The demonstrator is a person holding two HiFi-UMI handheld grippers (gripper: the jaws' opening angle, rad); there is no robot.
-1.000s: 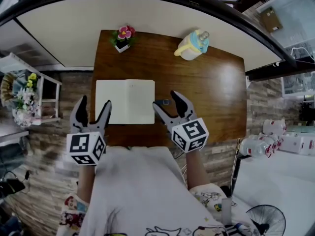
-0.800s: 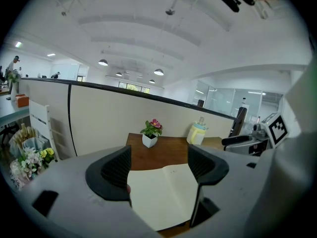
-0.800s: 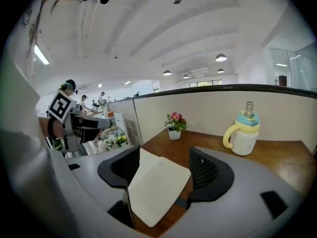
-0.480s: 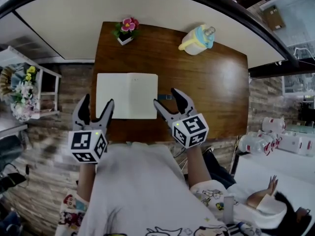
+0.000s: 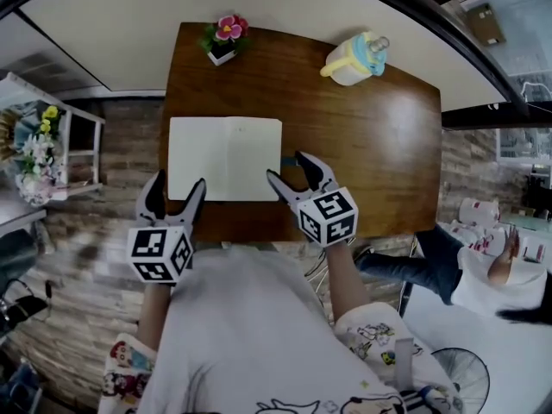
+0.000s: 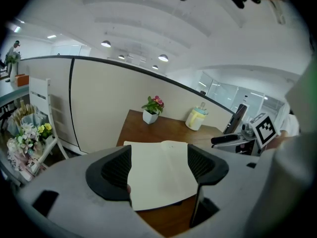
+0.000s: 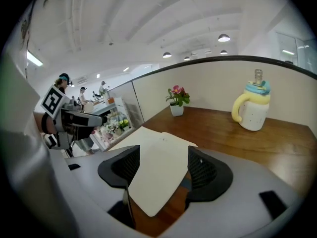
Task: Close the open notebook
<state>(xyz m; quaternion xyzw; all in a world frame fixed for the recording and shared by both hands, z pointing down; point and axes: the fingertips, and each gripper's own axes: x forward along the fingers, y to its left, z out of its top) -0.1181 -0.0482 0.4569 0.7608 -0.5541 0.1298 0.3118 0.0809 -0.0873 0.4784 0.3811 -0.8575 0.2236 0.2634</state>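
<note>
From the head view, the notebook (image 5: 224,158) lies open and flat on the left half of the wooden table (image 5: 371,145), both blank pages facing up. A flower pot (image 5: 222,41) and a pale jug (image 5: 354,59) stand well apart from it at the far edge. The left gripper (image 5: 177,188) hangs at the near left corner of the book. The right gripper (image 5: 287,169) sits just beside the book's right edge, where a dark sliver of cover shows.

In the left gripper view the jaws stand wide apart with nothing between them but a sight of the left page beyond. This tool holds nothing.

In the right gripper view the jaws are likewise spread and empty, and the near right corner of the notebook (image 7: 158,172) lies in the gap ahead of them, over the dark cover edge (image 7: 184,185).

The closing looks not yet begun. To do it well, the right tool should probably come in low so one jaw slides under the cover edge (not just the top sheet, which could crease). It then needs only a light pinch before swinging the right half up and over the spine to the left. The left tool could steady the left half so the book does not slide, and then clear off before the cover lands.
</note>
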